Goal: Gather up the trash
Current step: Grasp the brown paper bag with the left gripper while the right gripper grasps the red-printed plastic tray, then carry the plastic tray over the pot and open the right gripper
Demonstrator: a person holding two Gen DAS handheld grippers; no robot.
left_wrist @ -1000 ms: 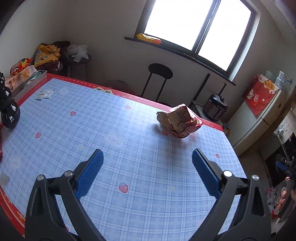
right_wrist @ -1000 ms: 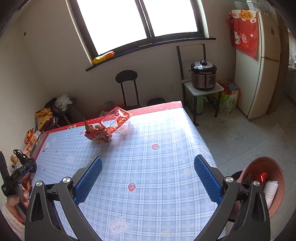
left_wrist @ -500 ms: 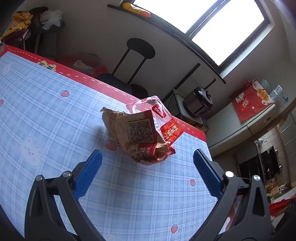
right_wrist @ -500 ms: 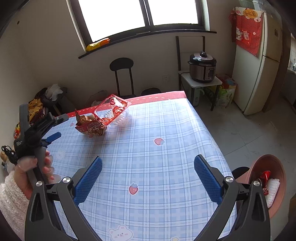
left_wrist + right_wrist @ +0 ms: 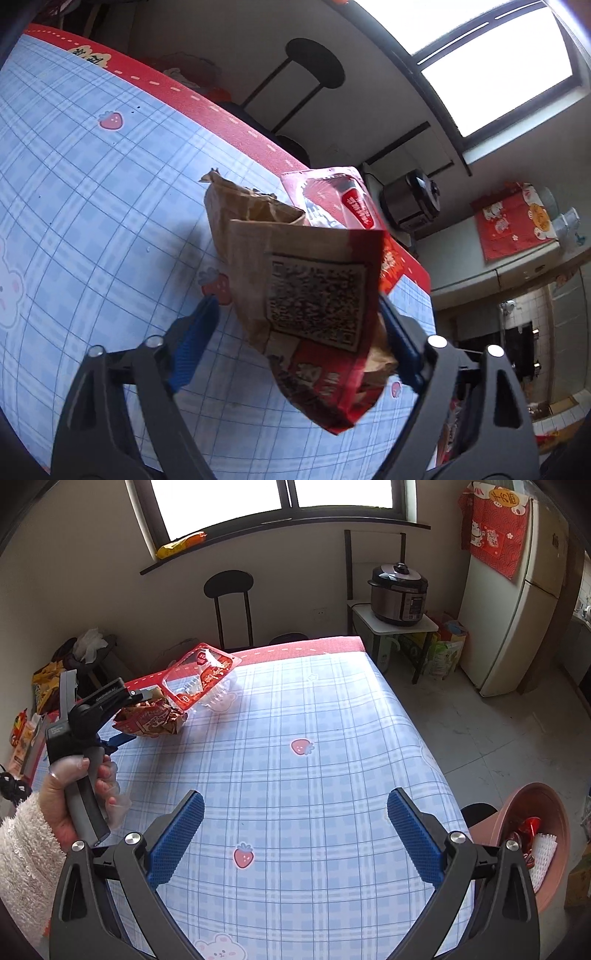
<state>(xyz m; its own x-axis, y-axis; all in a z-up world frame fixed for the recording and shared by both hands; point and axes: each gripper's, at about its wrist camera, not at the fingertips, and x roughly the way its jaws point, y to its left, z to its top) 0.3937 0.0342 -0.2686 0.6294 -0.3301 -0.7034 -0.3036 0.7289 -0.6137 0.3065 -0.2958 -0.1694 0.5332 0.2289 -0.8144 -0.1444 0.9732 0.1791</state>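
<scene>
Left gripper (image 5: 297, 325) has just been closing around the crumpled bag (image 5: 310, 291), mid-frame on the table (image 5: 92, 206); can't tell if it's clamped. Right gripper (image 5: 295, 827) hangs wide apart, holding nothing, lower frame.

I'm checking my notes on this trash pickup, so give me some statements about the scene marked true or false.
1. The left claw has the brown paper bag between its fingers. True; its jaws have just been closing.
2. The right claw holds a wrapper. False: it is open with nothing between its fingers.
3. A clear plastic tray lies beside the bag. True.
4. The pink basin stands on the table. False: it is off the table's edge, lower down.
</scene>
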